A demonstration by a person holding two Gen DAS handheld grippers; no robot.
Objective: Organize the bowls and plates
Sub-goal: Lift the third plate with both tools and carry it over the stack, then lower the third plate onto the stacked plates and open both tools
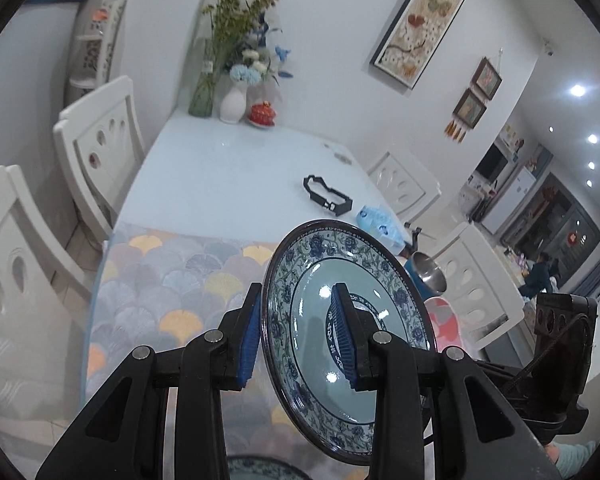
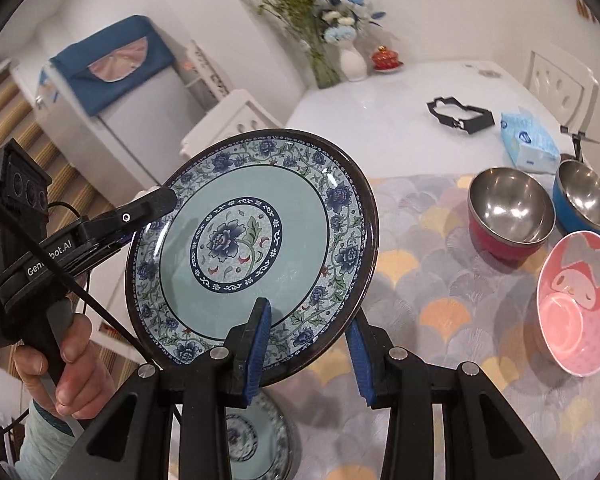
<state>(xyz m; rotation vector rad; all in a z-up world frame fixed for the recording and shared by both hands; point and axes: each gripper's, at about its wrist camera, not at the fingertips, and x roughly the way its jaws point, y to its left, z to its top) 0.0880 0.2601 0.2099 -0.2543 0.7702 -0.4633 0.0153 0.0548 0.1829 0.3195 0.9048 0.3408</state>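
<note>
A blue-and-white floral plate [image 2: 236,240] hangs tilted above the patterned mat [image 2: 440,280], held by both grippers at once. My right gripper [image 2: 308,314] is shut on its near lower rim. My left gripper [image 1: 298,292] is shut on the same plate [image 1: 320,264], and in the right wrist view this gripper [image 2: 160,202] clamps the plate's left rim, with a hand around its handle. A second matching plate [image 2: 256,436] lies flat on the mat underneath. To the right stand a red steel bowl [image 2: 508,212], a blue steel bowl [image 2: 584,196] and a pink cartoon bowl [image 2: 576,304].
The white table [image 1: 228,168] carries a black frame [image 1: 328,196], a tissue pack [image 2: 528,140], flower vases [image 1: 232,100] and a small red pot [image 1: 263,113] at its far end. White chairs [image 1: 100,140] line both sides. A covered fridge [image 2: 112,92] stands to the left.
</note>
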